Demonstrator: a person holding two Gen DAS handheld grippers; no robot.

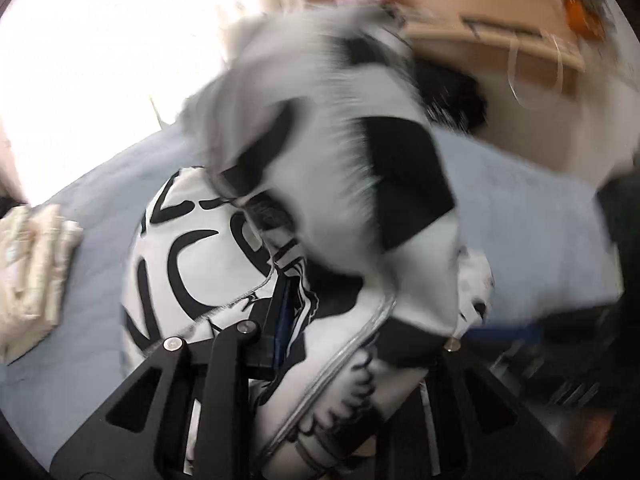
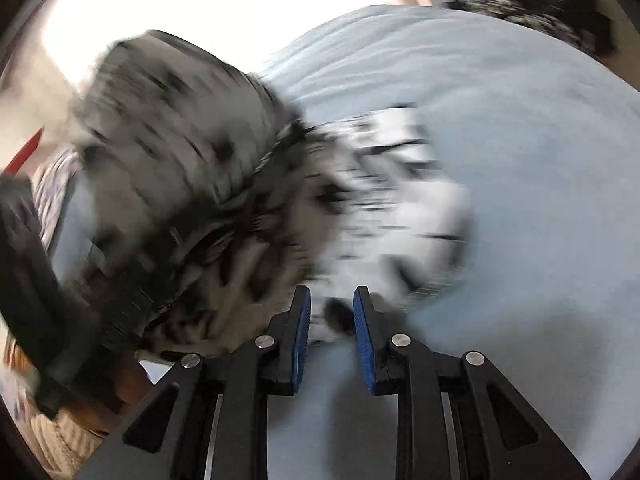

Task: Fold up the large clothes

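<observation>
One black-and-white garment filled the frame's centre over the left gripper, its grip hidden, while the right gripper stood parted, holding nothing, near one folded cream cloth at left.

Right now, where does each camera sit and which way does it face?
Left wrist: on the left tongs, facing the black-and-white garment bunched over them; fingers mostly buried.
Right wrist: on the right tongs, facing down at the blue bedsheet; blue pads apart, nothing between.
Shared: garment and bedsheet, both motion-blurred.
</observation>
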